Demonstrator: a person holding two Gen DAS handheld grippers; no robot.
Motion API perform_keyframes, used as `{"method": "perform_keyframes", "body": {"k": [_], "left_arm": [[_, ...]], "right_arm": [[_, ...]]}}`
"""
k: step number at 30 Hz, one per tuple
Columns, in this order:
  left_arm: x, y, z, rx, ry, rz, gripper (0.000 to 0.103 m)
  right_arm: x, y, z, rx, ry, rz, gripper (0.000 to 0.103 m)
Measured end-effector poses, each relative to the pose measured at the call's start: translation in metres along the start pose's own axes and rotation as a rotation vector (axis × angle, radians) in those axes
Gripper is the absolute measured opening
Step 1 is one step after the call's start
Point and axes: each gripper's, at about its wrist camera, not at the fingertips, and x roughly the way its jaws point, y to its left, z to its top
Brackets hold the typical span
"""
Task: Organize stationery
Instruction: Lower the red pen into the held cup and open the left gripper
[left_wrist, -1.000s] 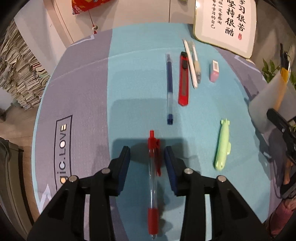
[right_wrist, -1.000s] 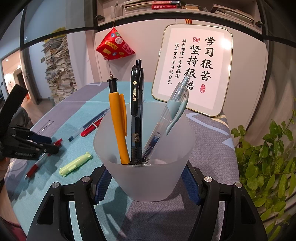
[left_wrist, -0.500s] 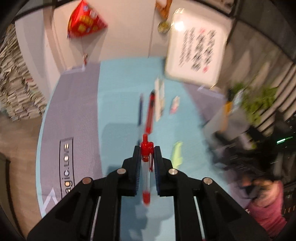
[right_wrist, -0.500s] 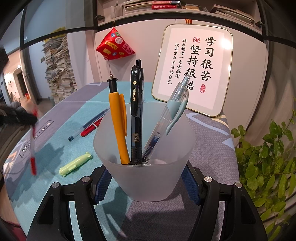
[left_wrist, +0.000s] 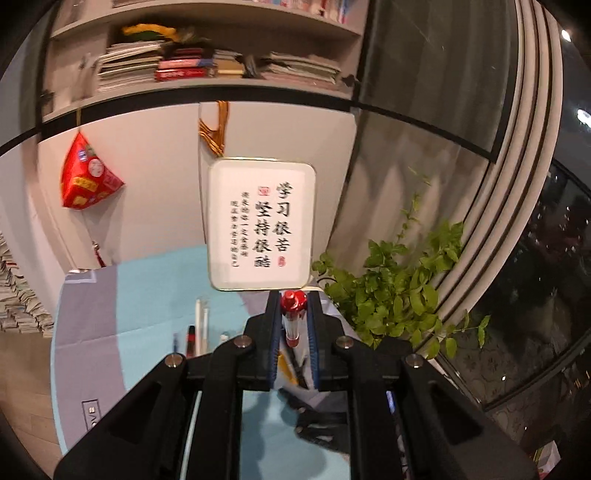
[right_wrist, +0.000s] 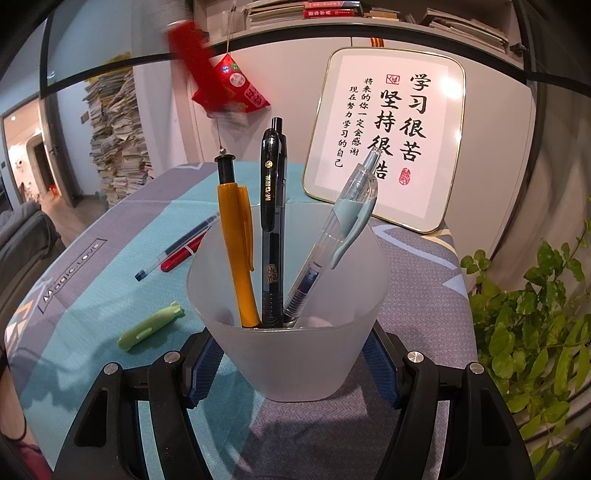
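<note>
Left claw: clamped on red pen, upright between fingers | right claw: clamped on cup

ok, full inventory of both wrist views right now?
red pen: 1, red and clear, in left gripper
cup: 1, frosted, on table between right fingers
pens in cup: 3, orange, black, clear-blue
blue pen: 1, on cloth
red knife: 1, beside it
green item: 1, left of cup
framed sign: 1, white, against wall
plant: 1, green, right
left gripper: shut
right gripper: around cup
</note>
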Motion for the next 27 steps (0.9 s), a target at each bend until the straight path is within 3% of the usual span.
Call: {"method": "perform_keyframes", "body": {"k": [6, 12, 21, 24, 27], "left_arm": [[0.044, -0.002, -0.015, -0.006, 0.135, -0.008, 0.011], [0.061, -0.002, -0.029, -0.008, 0.207, -0.020, 0.011], [0.072, -0.004, -0.032, -0.010, 0.263, -0.056, 0.013], [0.069, -0.002, -0.029, -0.016, 0.251, -0.058, 0.021], [0.063, -0.001, -0.023, -0.030, 0.224, -0.069, 0.022]], "right_arm": [[0.000, 0.000, 0.000, 0.003, 0.000, 0.003, 0.070], [0.000, 0.000, 0.000, 0.004, 0.000, 0.004, 0.070], [0.000, 0.000, 0.000, 0.003, 0.000, 0.003, 0.070], [0.000, 0.000, 0.000, 0.003, -0.001, 0.003, 0.070], [0.000, 0.000, 0.000, 0.002, -0.001, 0.003, 0.070]]}}
